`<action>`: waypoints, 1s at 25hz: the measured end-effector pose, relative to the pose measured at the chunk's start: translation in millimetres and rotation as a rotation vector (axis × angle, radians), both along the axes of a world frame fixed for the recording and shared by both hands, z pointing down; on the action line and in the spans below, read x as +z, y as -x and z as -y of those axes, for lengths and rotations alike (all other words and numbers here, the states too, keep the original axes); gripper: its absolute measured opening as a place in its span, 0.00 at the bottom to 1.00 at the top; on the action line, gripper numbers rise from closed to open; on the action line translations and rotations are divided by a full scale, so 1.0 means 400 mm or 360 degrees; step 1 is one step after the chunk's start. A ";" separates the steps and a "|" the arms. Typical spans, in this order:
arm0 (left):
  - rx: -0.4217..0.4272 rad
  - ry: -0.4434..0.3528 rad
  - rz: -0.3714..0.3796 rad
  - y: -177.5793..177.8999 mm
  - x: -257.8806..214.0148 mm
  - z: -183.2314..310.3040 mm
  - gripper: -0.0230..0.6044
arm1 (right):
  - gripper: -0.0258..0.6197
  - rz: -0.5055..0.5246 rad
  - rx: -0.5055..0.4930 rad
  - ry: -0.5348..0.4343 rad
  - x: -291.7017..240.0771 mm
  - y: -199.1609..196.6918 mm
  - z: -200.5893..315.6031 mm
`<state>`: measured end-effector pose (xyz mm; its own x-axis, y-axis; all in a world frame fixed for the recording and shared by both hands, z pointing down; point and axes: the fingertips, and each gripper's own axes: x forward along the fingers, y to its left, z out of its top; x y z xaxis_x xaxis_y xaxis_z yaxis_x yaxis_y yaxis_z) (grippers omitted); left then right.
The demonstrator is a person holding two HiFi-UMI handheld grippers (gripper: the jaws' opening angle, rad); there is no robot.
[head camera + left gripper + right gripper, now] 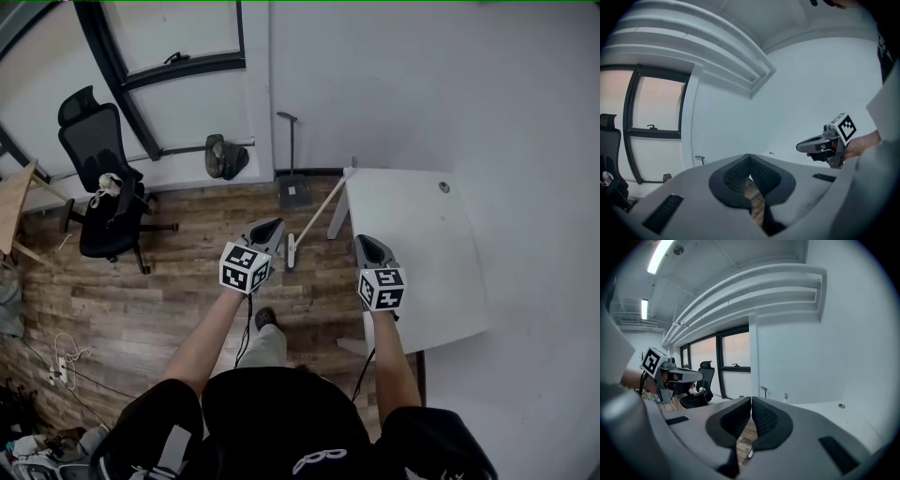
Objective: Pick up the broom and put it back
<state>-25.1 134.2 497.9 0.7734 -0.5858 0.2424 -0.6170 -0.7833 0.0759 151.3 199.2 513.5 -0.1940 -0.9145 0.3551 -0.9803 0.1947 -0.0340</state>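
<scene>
Head view: we stand on the brown wood-plank floor [159, 291] beside the white rectangular desk [412, 244]. The long broom with a pale wooden handle [319, 212] leans against the desk's far left corner, its lower end on the floor just ahead of us. We judge it light and stiff, and likely to slide off the corner if nudged, so the middle of the handle looks the surest hold. Both forearms reach forward. The left gripper [270, 230] and right gripper [367, 248] point slightly down on either side of the broom's foot, clear of it. Both pairs of jaws are pressed together, with nothing between them.
</scene>
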 end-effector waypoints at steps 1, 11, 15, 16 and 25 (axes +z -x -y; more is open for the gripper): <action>0.0005 0.0003 -0.0002 -0.007 0.001 0.019 0.06 | 0.08 0.0002 0.0005 0.0007 0.005 -0.006 0.017; 0.0053 0.0036 -0.0012 -0.014 0.015 0.211 0.06 | 0.08 -0.0001 0.0056 0.0044 0.011 -0.004 0.196; 0.0071 0.0043 -0.0021 -0.006 0.023 0.296 0.06 | 0.08 -0.0012 0.0083 0.0058 0.022 0.001 0.273; 0.0076 0.0045 -0.0022 -0.004 0.025 0.316 0.06 | 0.08 -0.0014 0.0091 0.0058 0.023 0.002 0.291; 0.0145 0.0069 -0.0022 0.035 0.047 0.471 0.06 | 0.08 -0.0024 0.0184 0.0074 0.029 0.031 0.437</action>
<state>-39.0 -54.3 516.5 0.8264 -0.5021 0.2549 -0.5421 -0.8318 0.1192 138.8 24.4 525.0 -0.0826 -0.9130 0.3996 -0.9965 0.0791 -0.0252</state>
